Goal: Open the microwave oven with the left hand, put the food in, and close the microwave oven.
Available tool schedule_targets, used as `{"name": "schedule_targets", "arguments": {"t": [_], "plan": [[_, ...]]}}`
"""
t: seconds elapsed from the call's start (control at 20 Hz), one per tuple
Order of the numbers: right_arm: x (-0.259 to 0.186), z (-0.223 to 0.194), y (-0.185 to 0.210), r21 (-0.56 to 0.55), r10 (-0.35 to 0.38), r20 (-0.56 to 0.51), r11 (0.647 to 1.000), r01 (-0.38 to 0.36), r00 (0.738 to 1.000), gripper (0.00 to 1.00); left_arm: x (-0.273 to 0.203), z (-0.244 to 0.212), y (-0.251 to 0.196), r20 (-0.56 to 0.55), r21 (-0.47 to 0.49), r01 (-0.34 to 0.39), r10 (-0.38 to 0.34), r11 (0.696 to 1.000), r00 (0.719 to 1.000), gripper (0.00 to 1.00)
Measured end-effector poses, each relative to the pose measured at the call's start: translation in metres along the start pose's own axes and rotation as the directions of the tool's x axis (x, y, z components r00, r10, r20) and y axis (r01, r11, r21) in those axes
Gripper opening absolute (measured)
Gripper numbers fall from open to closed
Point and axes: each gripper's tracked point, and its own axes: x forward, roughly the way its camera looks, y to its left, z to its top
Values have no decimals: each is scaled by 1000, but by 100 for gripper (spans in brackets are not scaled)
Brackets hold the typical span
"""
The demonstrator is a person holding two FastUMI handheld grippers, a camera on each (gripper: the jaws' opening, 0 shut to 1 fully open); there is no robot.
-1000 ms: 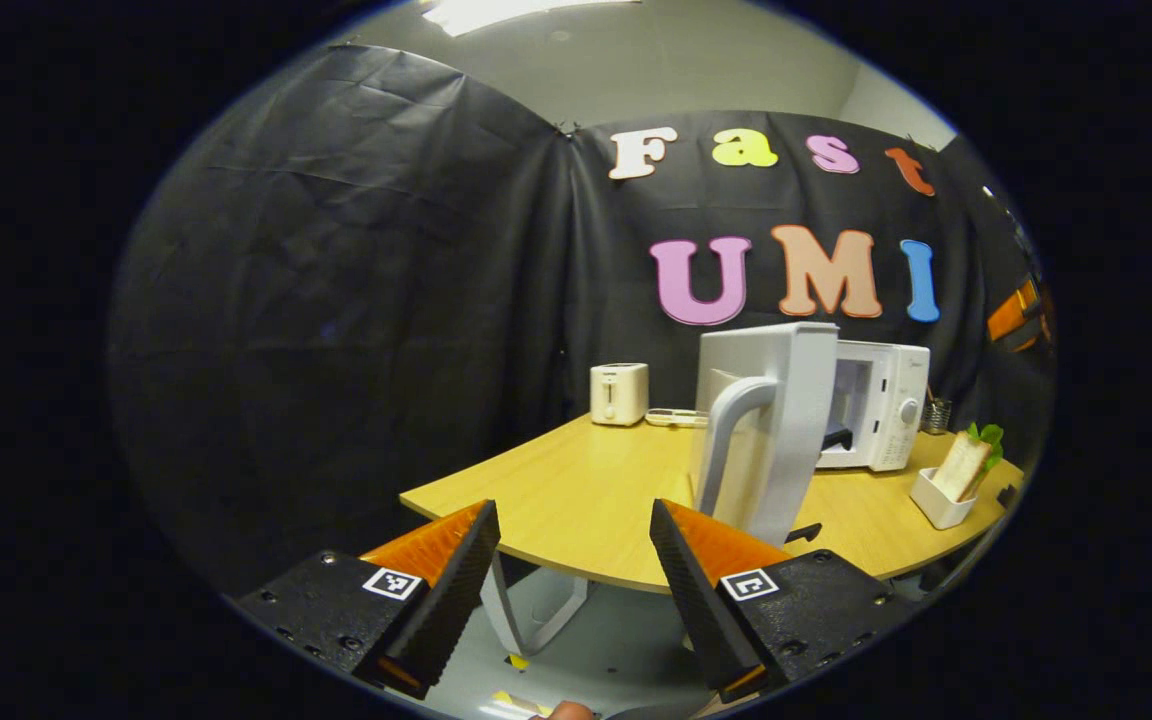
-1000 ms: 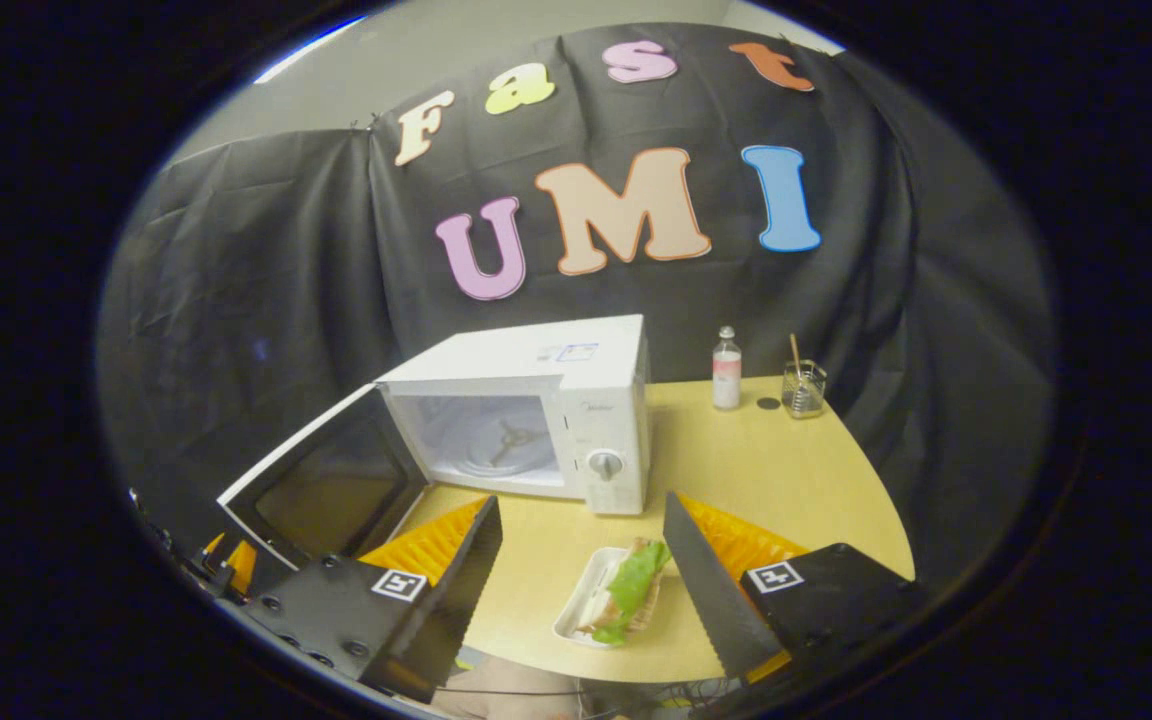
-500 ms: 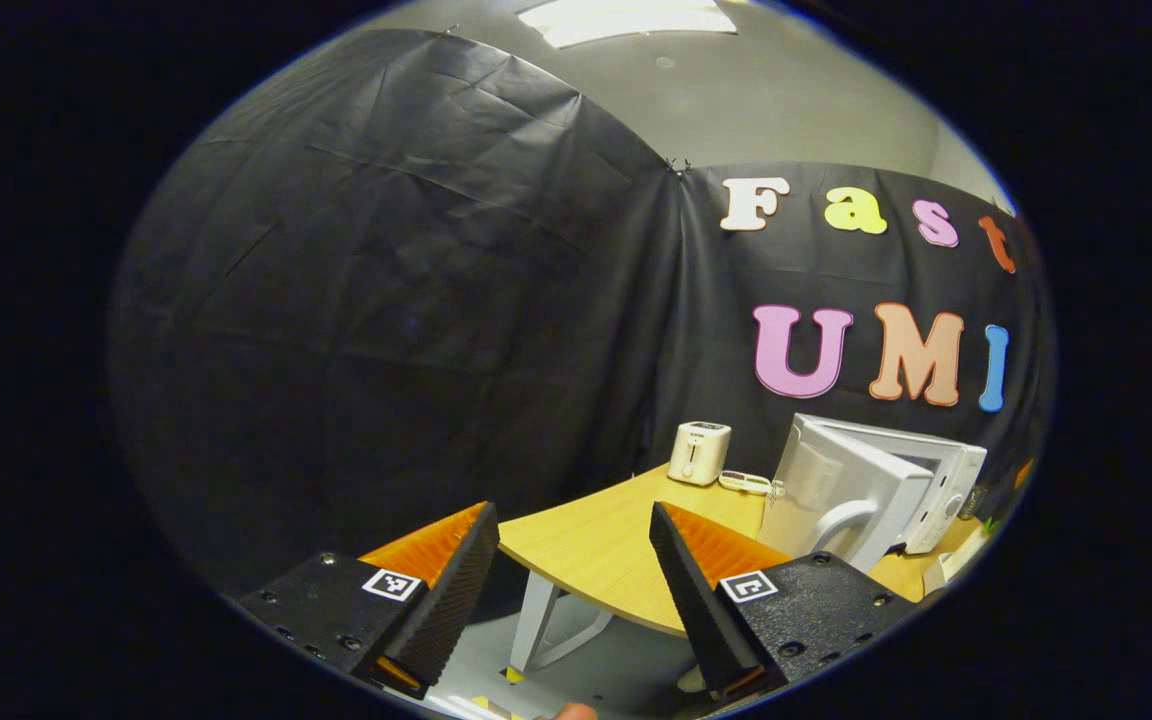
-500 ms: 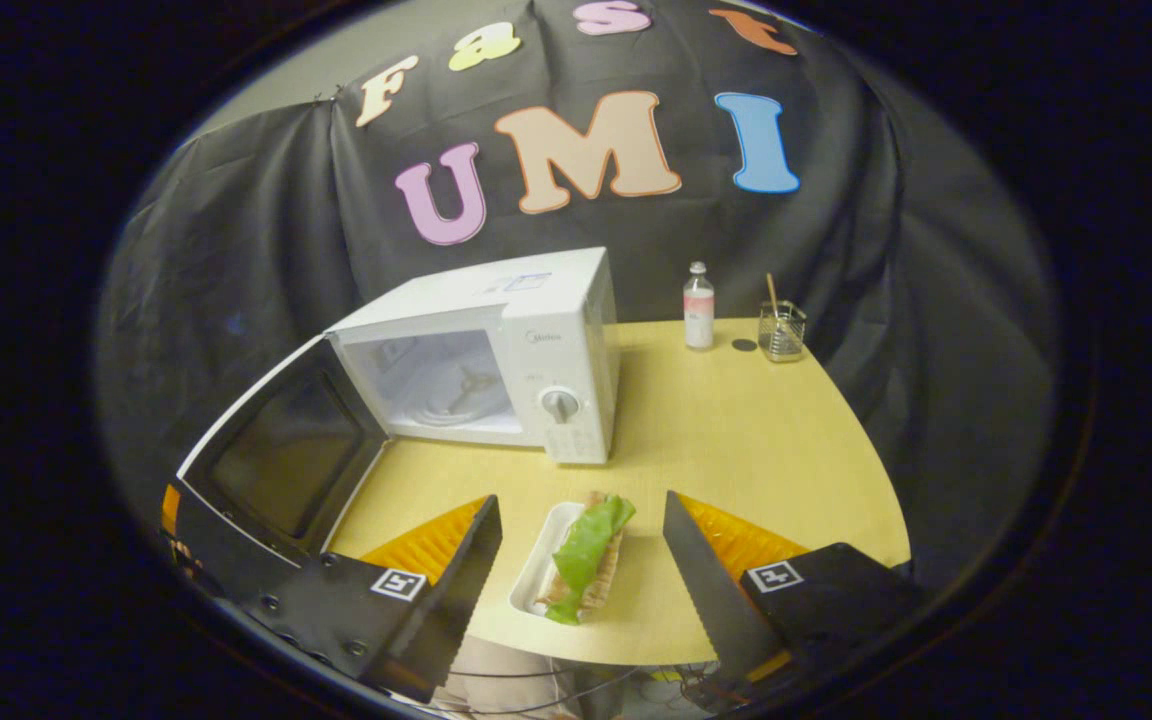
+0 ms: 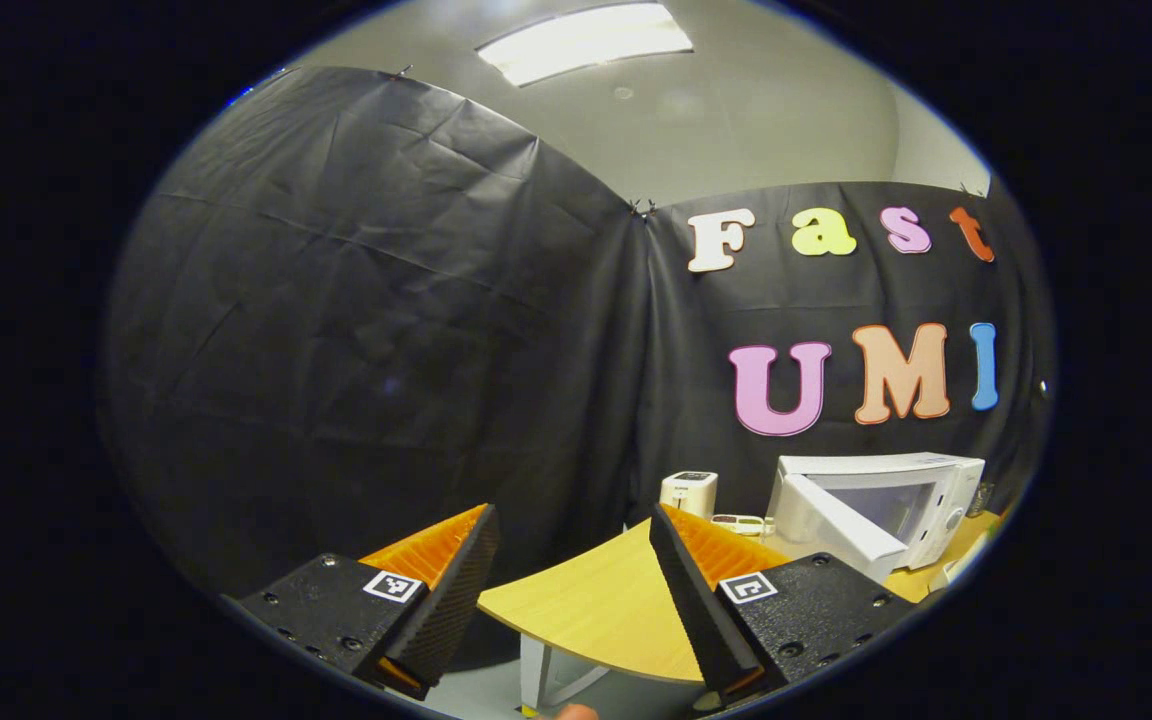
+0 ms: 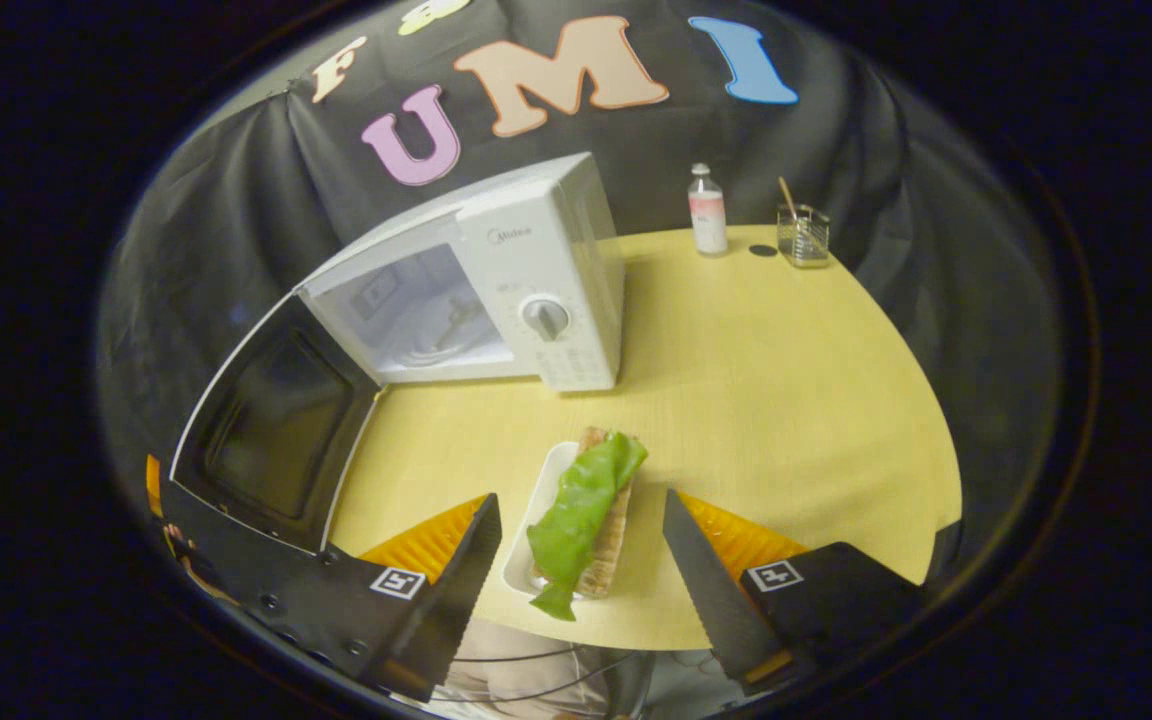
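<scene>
The white microwave [image 6: 546, 270] stands on the wooden table [image 6: 786, 400] with its door [image 6: 271, 430] swung wide open to the left and an empty cavity. A sandwich with green lettuce [image 6: 586, 515] lies in a small white tray near the table's front edge. My right gripper [image 6: 576, 575] hangs open above it, a finger on each side, not touching. In the left gripper view the microwave [image 5: 896, 510] sits far off at the right. My left gripper [image 5: 571, 590] is open and empty, back from the table's left end.
A small bottle [image 6: 706, 210] and a glass holder with a stick [image 6: 803, 232] stand at the table's back right. A white toaster [image 5: 688, 493] and a flat white object [image 5: 736, 522] sit left of the microwave. Black cloth walls surround the table.
My left gripper has drawn back from the open door and tilted up and left. My right gripper has come forward and down over the sandwich, which now lies between its fingers.
</scene>
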Motion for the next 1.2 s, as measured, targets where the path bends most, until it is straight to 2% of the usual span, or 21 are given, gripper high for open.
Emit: {"name": "schedule_targets", "arguments": {"t": [0.15, 0.2, 0.25, 0.3, 0.35, 0.45, 0.6, 0.65, 0.7, 0.8, 0.85, 0.9, 0.95, 1.05, 1.1, 1.2], "plan": [[17, -13, -1, 27, -11, -77, 1000, 13, 997, 93, 9, -2, 2, 3, 5, 0, 0, 1000, 1000, 93], [22, -17, 0, 35, -15, -103, 999, 18, 995, 91, 12, -1, 5, 7, 11, -5, 5, 1000, 1000, 88], [28, -22, 0, 44, -16, -127, 999, 22, 992, 90, 12, 0, 6, 7, 15, -7, 7, 1000, 1000, 88], [31, -26, 1, 55, -18, -154, 998, 27, 988, 89, 13, 1, 8, 11, 17, -11, 11, 1000, 1000, 93], [36, -31, 4, 57, -18, -173, 998, 28, 985, 87, 14, 3, 11, 16, 20, -17, 17, 1000, 1000, 88], [39, -35, 1, 57, -46, -194, 997, 58, 980, 71, 15, 4, 12, 19, 28, -18, 17, 999, 1000, 89], [36, -31, 3, 68, -71, -178, 994, 84, 981, 35, 17, 1, 4, 8, 13, 11, -11, 1000, 1000, 89], [35, -31, 5, 58, -81, -168, 994, 92, 982, 42, 18, -2, 2, -1, 9, 19, -19, 1000, 1000, 89], [33, -29, 7, 53, -86, -152, 994, 95, 985, 42, 19, -4, -1, -9, 3, 28, -28, 1000, 1000, 94], [26, -19, 11, 52, -92, -103, 994, 98, 990, 42, 22, -10, -3, -30, -2, 39, -39, 999, 999, 94], [22, -13, 13, 43, -98, -72, 994, 101, 993, 42, 24, -12, -3, -38, -2, 40, -40, 999, 998, 89], [18, -8, 14, 26, -106, -42, 994, 108, 993, 42, 25, -14, -3, -45, 0, 41, -40, 999, 998, 94], [14, -2, 16, 23, -112, -5, 993, 112, 994, 42, 26, -17, -2, -54, 3, 41, -41, 999, 998, 94], [5, 7, 28, 19, -90, 67, 996, 89, 994, 42, 27, -20, -3, -64, 3, 44, -43, 999, 997, 94], [-1, 10, 38, 22, -66, 99, 998, 64, 993, 35, 28, -21, -3, -70, 4, 46, -45, 999, 997, 94], [-12, 14, 58, 22, -22, 168, 1000, 19, 986, 35, 30, -24, -4, -84, 4, 48, -47, 999, 995, 94]]}}
